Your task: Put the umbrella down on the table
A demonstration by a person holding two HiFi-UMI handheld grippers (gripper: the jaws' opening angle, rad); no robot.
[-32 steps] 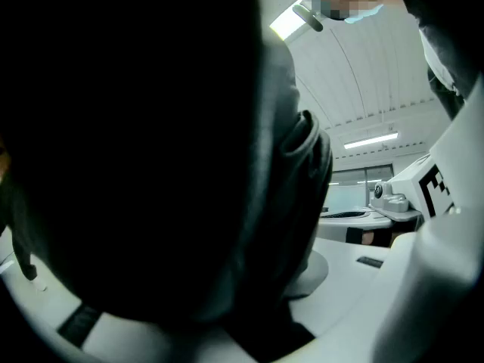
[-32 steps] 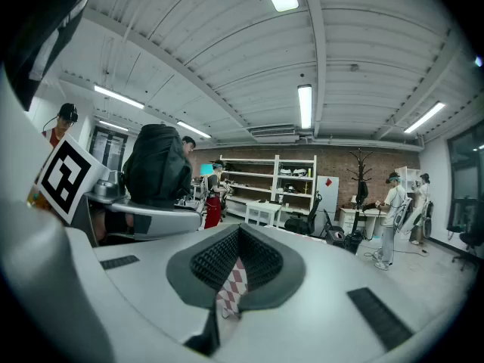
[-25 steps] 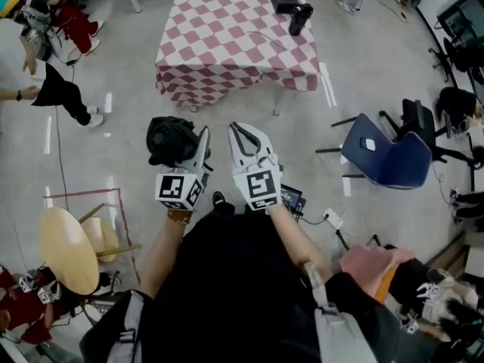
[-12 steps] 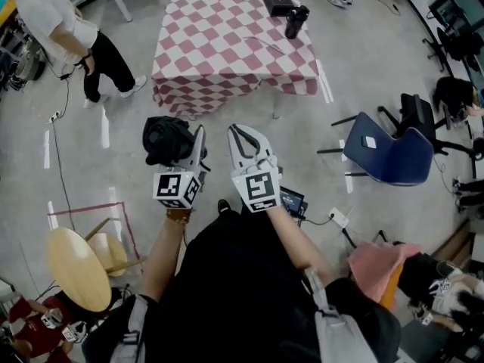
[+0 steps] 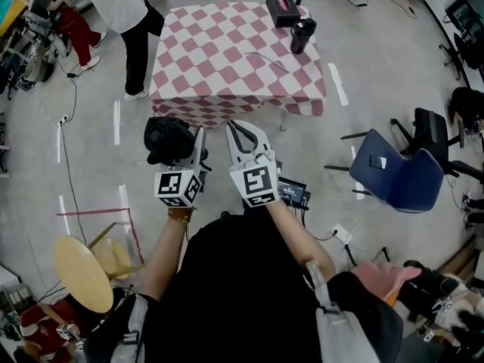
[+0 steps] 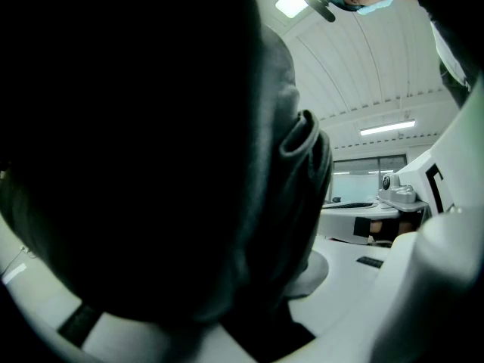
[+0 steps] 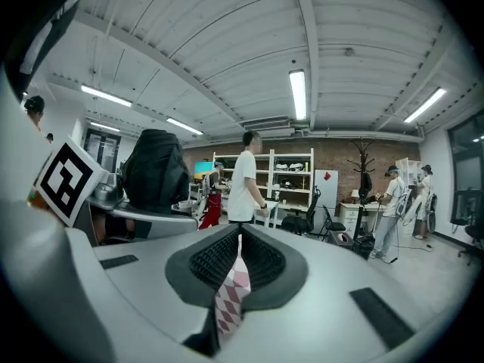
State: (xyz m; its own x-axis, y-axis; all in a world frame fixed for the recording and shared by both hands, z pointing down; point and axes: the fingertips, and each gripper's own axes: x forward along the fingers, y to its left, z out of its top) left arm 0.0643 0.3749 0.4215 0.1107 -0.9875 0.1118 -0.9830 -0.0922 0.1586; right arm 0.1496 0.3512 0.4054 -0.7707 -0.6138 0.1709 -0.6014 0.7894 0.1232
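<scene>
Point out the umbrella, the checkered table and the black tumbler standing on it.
umbrella [image 5: 168, 138], head view, on its bunched black fabric.
checkered table [image 5: 219, 59], head view, on bare cloth near the middle.
black tumbler [image 5: 301, 36], head view, on its body.

Table [image 5: 227, 59] near side open; box [image 5: 282, 7], flask [image 5: 301, 35] crowd far-right corner.

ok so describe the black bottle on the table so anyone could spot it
Find the table with the pink and white checked cloth at the top of the head view. Near its far right corner stands the bottle. It is tall and all black, unlike the low black box with a pink top beside it.
</scene>
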